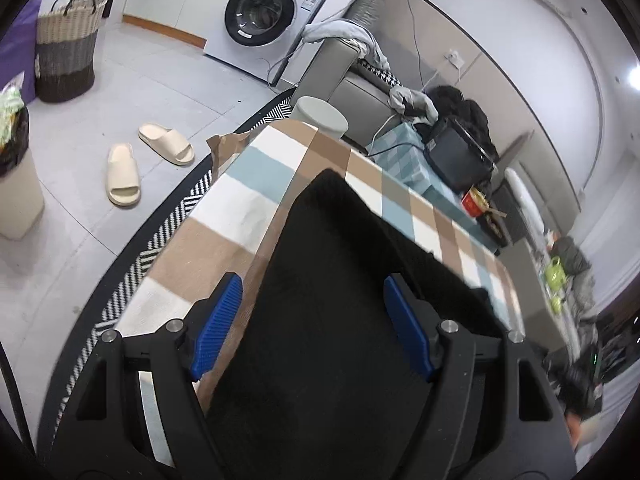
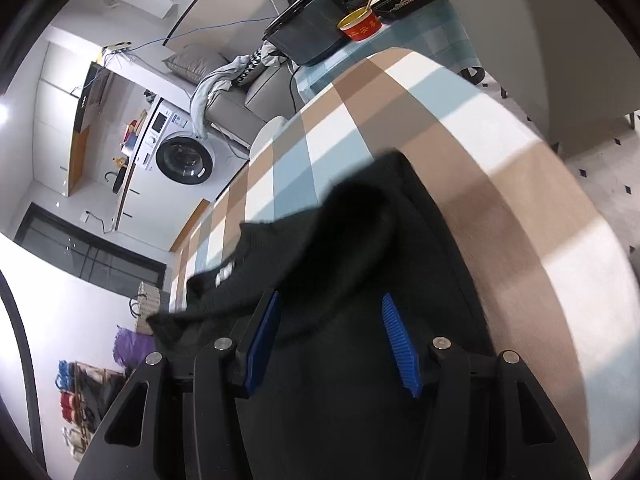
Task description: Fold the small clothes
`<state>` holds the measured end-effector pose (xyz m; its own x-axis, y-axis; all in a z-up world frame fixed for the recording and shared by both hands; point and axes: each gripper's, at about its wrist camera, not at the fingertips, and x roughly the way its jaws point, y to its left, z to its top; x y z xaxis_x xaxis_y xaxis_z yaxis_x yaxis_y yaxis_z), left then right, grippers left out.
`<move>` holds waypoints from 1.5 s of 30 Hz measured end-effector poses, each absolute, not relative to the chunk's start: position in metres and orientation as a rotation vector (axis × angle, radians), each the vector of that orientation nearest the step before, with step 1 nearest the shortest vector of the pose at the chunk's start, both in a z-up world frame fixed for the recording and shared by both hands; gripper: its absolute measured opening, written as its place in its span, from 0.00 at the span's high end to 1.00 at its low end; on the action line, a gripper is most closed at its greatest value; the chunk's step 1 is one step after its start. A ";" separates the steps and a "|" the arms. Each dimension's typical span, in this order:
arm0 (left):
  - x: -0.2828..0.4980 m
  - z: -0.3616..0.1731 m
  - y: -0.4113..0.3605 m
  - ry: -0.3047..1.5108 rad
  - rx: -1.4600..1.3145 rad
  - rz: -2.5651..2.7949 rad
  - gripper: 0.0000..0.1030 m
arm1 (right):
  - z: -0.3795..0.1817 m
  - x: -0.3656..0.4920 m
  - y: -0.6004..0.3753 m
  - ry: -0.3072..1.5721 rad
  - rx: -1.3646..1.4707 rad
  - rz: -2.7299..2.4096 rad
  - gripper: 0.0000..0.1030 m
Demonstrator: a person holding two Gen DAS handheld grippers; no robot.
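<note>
A black knitted garment lies on the checked tablecloth and runs back under the camera. My left gripper hangs over it with its jaws wide apart. Its left blue pad stands over bare tablecloth and its right pad over the black cloth, neither pressing on it. In the right wrist view the same garment is bunched into a raised fold ahead of my right gripper. Both of that gripper's ribbed pad faces show bare, with cloth lying below and between them.
A red paper cup and a black tray stand at the table's far end. Beyond the table edge are a white stool, a grey sofa, a washing machine, two cream slippers, a woven basket and a bin.
</note>
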<state>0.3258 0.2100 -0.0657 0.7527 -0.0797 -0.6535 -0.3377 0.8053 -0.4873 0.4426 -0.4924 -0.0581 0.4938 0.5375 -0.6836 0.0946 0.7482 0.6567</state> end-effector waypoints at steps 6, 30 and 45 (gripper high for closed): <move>0.303 -0.071 0.212 0.746 -0.629 0.160 0.32 | -0.043 0.502 -0.486 0.916 0.882 0.380 0.41; 0.300 -0.097 0.177 0.908 -0.407 0.059 0.91 | -0.067 0.442 -0.495 1.073 0.285 0.235 0.76; 0.274 -0.094 0.202 0.908 -0.509 0.126 0.86 | -0.060 0.449 -0.484 1.084 0.251 0.244 0.83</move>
<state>0.2736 0.2018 -0.0943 0.6173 -0.1066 -0.7795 -0.3149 0.8745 -0.3689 0.4494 -0.4835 -0.0604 0.4468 0.3161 -0.8370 -0.0723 0.9452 0.3183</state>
